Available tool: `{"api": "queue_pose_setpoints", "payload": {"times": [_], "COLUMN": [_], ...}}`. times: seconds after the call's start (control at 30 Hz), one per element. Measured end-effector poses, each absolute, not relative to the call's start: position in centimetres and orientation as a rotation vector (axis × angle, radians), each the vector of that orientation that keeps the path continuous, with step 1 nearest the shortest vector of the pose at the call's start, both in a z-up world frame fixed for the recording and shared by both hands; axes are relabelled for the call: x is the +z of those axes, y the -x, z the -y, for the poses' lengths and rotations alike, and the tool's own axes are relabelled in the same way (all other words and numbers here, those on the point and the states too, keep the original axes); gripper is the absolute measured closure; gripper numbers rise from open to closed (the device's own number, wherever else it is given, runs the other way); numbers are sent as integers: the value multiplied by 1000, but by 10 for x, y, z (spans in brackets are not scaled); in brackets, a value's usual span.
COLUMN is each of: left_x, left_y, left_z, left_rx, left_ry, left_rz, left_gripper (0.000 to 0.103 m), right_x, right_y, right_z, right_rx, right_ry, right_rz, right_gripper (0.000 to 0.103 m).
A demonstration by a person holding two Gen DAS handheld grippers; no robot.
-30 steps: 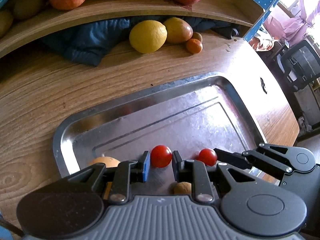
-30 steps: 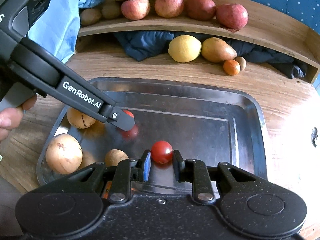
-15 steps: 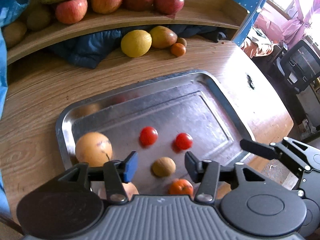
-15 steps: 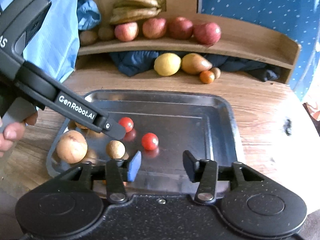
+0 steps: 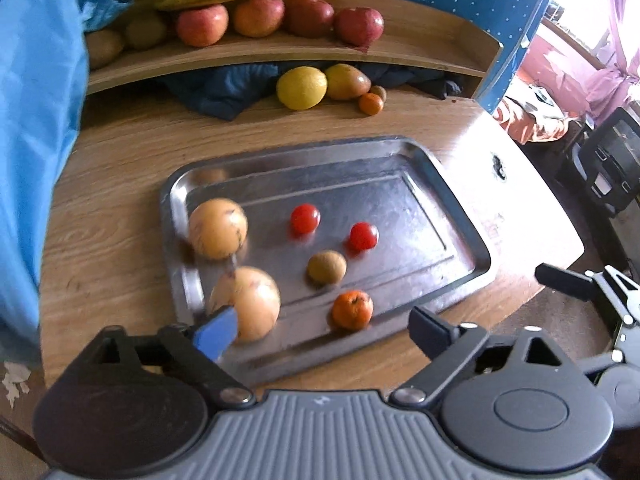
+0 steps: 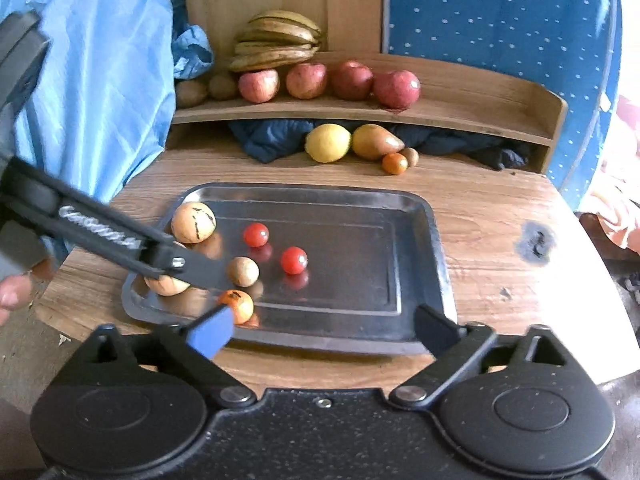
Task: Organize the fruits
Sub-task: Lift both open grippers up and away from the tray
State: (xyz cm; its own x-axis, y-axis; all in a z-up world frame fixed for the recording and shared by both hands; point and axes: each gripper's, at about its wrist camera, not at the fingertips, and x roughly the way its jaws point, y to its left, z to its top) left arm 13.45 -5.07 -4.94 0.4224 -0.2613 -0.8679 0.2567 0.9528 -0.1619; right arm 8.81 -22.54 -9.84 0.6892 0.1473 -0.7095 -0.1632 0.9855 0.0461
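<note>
With both grippers' jaws opening and nothing between them, we hang over the near edge of the tray (image 6: 436,240): left gripper (image 5: 320,332) and right gripper (image 6: 324,332) clear of the fruit. On the tray, near to far: a small orange (image 5: 352,309), a brown kiwi-like fruit (image 5: 326,267), two pale round fruits at the left, and two cherry tomatoes (image 6: 294,260) (image 6: 256,234) lying apart mid-tray. We judge that's a drop just done. Next pick, prob. from the table beyond: lemon (image 6: 328,143), mango-like fruit, small orange. Apples & bananas sit on the shelf (image 6: 480,116) behind.
</note>
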Motion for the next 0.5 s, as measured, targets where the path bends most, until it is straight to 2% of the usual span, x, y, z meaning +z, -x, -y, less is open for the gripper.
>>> {"api": "queue_pose_setpoints", "payload": {"times": [0.13, 0.5], "left_x": [-50, -57], "left_y": [-116, -90], "left_z": [44, 27], "left_rx": [-292, -156], "left_ry": [2, -5], "left_rz": [-1091, -1141], "left_gripper": [1, 1], "right_x": [-100, -105], "right_y": [-79, -61], "right_z": [232, 230], "right_rx": [151, 137], "right_ry": [0, 20], "right_rz": [-803, -837], "right_gripper": [1, 1]}}
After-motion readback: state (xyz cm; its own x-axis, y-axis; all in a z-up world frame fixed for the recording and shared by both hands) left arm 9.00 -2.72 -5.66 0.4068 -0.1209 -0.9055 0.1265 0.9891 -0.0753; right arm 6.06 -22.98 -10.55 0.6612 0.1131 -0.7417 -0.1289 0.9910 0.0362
